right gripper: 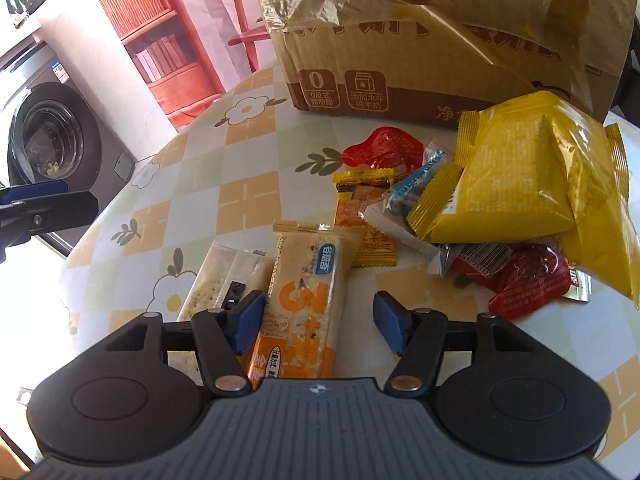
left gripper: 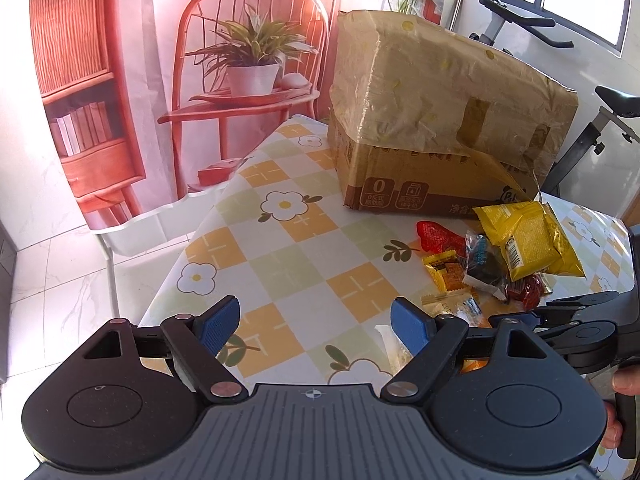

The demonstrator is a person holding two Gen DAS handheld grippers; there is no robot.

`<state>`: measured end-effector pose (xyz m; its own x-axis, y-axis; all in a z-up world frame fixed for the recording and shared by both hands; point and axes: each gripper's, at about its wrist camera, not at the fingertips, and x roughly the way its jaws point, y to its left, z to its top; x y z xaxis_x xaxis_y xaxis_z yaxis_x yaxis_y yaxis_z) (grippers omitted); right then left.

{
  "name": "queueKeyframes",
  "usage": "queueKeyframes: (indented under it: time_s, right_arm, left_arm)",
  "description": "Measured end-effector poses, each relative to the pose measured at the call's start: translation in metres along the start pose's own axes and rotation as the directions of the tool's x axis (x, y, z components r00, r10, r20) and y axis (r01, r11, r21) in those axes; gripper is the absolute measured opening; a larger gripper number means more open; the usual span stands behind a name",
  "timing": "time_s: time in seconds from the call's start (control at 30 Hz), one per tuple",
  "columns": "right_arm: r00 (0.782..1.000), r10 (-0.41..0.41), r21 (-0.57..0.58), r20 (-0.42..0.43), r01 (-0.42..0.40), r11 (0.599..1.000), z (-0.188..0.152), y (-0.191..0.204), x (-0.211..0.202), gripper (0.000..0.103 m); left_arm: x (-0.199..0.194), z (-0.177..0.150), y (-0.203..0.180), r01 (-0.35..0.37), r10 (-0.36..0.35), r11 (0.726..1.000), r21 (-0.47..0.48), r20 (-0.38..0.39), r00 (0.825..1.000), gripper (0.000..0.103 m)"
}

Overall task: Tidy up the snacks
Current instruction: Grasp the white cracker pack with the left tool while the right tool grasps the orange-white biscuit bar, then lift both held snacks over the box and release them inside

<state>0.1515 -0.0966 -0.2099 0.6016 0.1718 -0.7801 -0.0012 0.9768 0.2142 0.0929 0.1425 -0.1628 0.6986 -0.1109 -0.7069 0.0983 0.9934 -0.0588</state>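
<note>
A pile of snacks lies on the flower-checked tablecloth (left gripper: 280, 240): yellow bags (right gripper: 516, 184), red packets (right gripper: 384, 148), a small orange-yellow packet (right gripper: 360, 208) and a clear cracker packet (right gripper: 224, 280). An orange-and-white snack bar (right gripper: 308, 272) lies between the jaws of my right gripper (right gripper: 318, 320). Its left pad (right gripper: 248, 320) is at the bar's edge and the right pad stands apart, so the gripper is open. My left gripper (left gripper: 316, 320) hovers open over bare cloth left of the pile (left gripper: 500, 248), with nothing between its fingers.
A taped cardboard box (left gripper: 440, 120) stands behind the snacks. The table's rounded edge drops to a tiled floor on the left. A washing machine (right gripper: 52, 140) stands beyond it. A printed backdrop (left gripper: 160, 80) and an exercise bike (left gripper: 520, 20) are behind.
</note>
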Motion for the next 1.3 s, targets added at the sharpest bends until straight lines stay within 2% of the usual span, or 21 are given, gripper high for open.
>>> queueKeyframes:
  time_s: [0.03,0.07,0.13,0.33,0.53,0.67,0.73,0.8,1.0,1.17,1.3]
  right_arm:
    - [1.000,-0.005,-0.005,0.003,0.005,1.000,-0.002,-0.002,-0.002,0.050]
    - [1.000,-0.014,-0.008,0.007,0.014,1.000,-0.005,-0.004,-0.004,0.041]
    - [0.999,-0.045,0.014,0.021,0.045,0.999,-0.010,-0.012,-0.010,0.040]
    - [0.996,-0.072,0.104,0.056,0.066,0.992,-0.028,-0.034,-0.030,0.040]
    - [0.994,-0.082,0.126,0.077,0.071,0.989,-0.038,-0.038,-0.037,0.040]
    - [0.993,-0.079,0.137,0.086,0.066,0.988,-0.039,-0.039,-0.038,0.040]
    - [0.993,-0.079,0.138,0.089,0.066,0.988,-0.038,-0.039,-0.037,0.040]
    - [0.993,-0.077,0.142,0.093,0.064,0.988,-0.038,-0.040,-0.036,0.040]
    - [0.992,-0.069,0.151,0.105,0.052,0.987,-0.039,-0.038,-0.044,0.039]
    - [0.985,-0.052,0.139,0.167,0.028,0.990,-0.035,-0.032,-0.064,0.039]
    - [0.969,-0.049,0.110,0.243,0.023,0.994,-0.021,-0.022,-0.085,0.039]
  left_arm:
    - [0.002,-0.002,-0.004,0.007,-0.007,1.000,0.003,-0.005,1.000,0.084]
    - [0.005,-0.004,-0.008,0.015,-0.015,1.000,0.010,-0.014,1.000,0.084]
    - [0.012,-0.009,-0.018,0.032,-0.031,0.999,0.027,-0.032,0.999,0.084]
    - [0.036,-0.032,-0.057,0.083,-0.075,0.994,0.076,-0.096,0.993,0.084]
    - [0.057,-0.045,-0.077,0.035,-0.021,0.993,0.116,-0.118,0.993,0.083]
    - [0.067,-0.049,-0.079,0.001,0.014,0.993,0.115,-0.130,0.991,0.070]
    - [0.064,-0.051,-0.082,0.009,0.006,0.990,0.143,-0.102,0.995,0.056]
    - [0.062,-0.052,-0.083,0.015,0.000,0.988,0.153,-0.097,0.995,0.050]
    - [0.049,-0.050,-0.075,0.023,-0.016,0.994,0.106,-0.068,0.998,0.049]
    - [0.022,-0.032,-0.068,0.026,-0.028,0.996,0.080,0.013,1.000,0.049]
    - [0.001,-0.009,-0.062,0.024,-0.028,0.998,0.050,0.074,0.997,0.049]
